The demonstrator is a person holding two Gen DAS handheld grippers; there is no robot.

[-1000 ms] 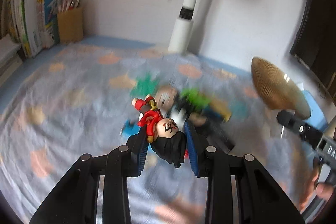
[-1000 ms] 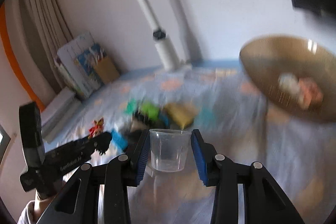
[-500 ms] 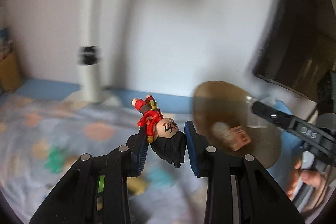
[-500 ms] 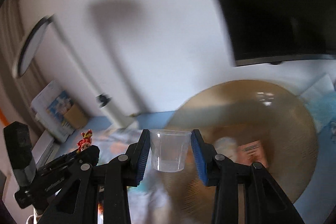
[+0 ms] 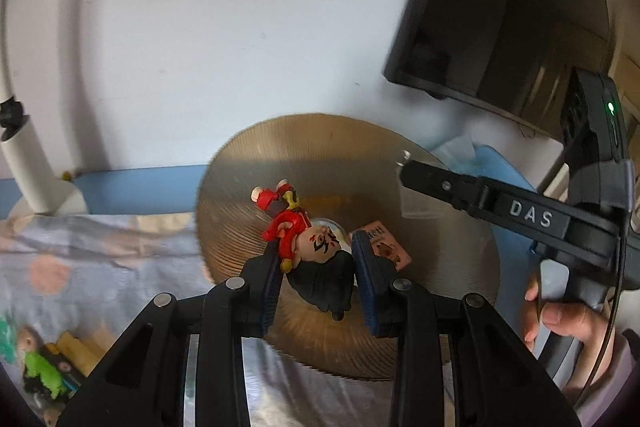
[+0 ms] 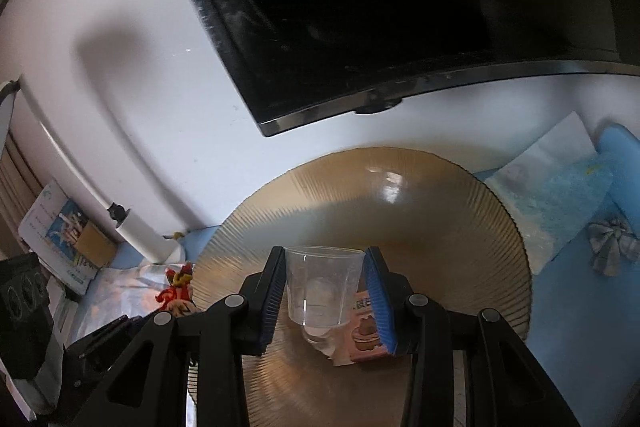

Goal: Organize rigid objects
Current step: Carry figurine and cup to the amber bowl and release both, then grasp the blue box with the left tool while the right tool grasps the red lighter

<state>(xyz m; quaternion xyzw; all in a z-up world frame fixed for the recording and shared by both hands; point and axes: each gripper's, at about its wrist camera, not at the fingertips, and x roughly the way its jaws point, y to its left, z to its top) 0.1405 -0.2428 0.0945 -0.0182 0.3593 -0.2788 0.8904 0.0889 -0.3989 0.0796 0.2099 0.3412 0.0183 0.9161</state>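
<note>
Toy figure [image 5: 308, 247] | clamped in left hand-held gripper [image 5: 316, 263] | right hand-held gripper [image 6: 326, 291] clamps clear cup [image 6: 322, 287] | above bowl [image 6: 460, 227]

A small toy figure [image 5: 298, 239] in red clothes, with a painted face and black hair, is tilted head-down (feet toward the wall) and pinched by its head above a wide, shallow golden ribbed dish [image 6: 460, 211]. A clear plastic cup [image 6: 322, 287] stands upright and empty, squeezed at its sides over the same dish. In the dish's middle lie a small pink card or packet [image 6: 366, 341] with a brown cartoon print and a pale roundish item beside it, too blurred to name.
</note>
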